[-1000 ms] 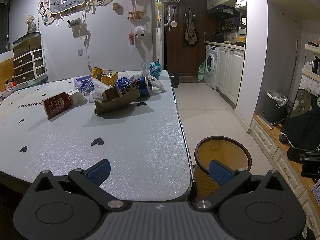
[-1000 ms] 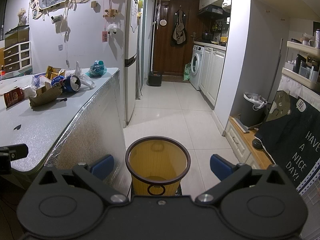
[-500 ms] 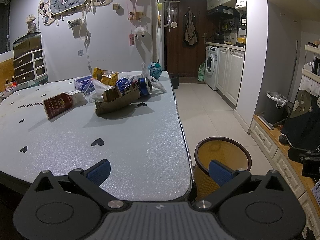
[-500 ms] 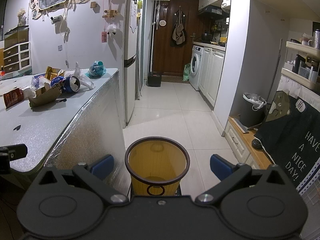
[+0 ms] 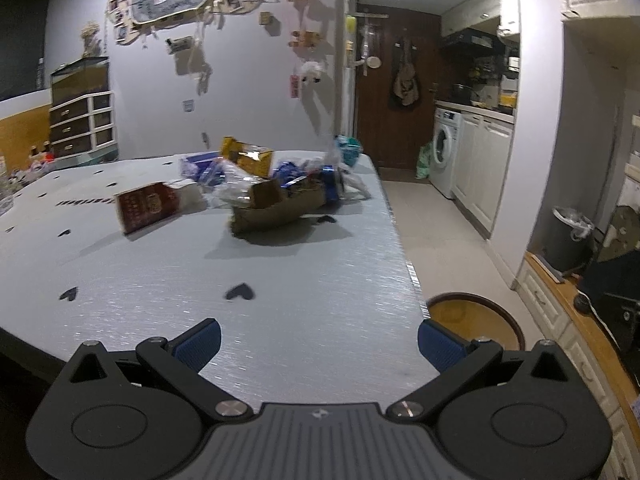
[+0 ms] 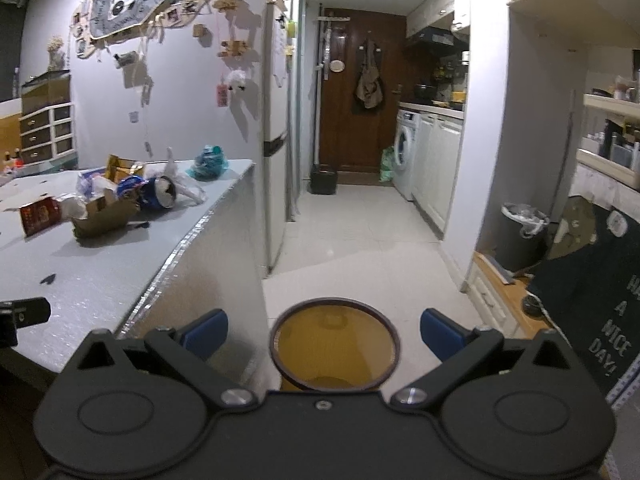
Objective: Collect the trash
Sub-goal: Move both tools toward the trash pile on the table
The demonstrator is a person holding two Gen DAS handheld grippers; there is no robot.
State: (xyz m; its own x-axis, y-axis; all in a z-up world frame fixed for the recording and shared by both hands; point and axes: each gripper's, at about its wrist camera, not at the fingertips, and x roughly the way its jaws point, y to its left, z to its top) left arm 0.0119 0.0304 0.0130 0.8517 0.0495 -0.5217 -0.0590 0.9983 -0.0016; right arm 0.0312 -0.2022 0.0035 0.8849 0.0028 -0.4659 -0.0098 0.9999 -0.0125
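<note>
A heap of trash lies at the far end of the grey table (image 5: 280, 280): a brown cardboard piece (image 5: 280, 208), a red box (image 5: 146, 206), a yellow packet (image 5: 248, 156), a blue crushed can (image 6: 160, 194), clear plastic bags and a teal bag (image 6: 208, 162). A yellow waste bin (image 6: 334, 344) stands on the floor beside the table's near right corner; it also shows in the left wrist view (image 5: 474, 322). My left gripper (image 5: 318, 344) is open and empty above the table's near edge. My right gripper (image 6: 324, 334) is open and empty above the bin.
A grey lined dustbin (image 6: 522, 236) stands at the right wall. A low wooden cabinet (image 5: 560, 320) with a dark cloth runs along the right. A fridge (image 6: 276, 160) stands past the table. The tiled corridor leads to a washing machine (image 6: 406, 152) and a door.
Both grippers have risen and moved forward a little; the left view now looks further over the table and is motion-blurred. The trash has not moved.
</note>
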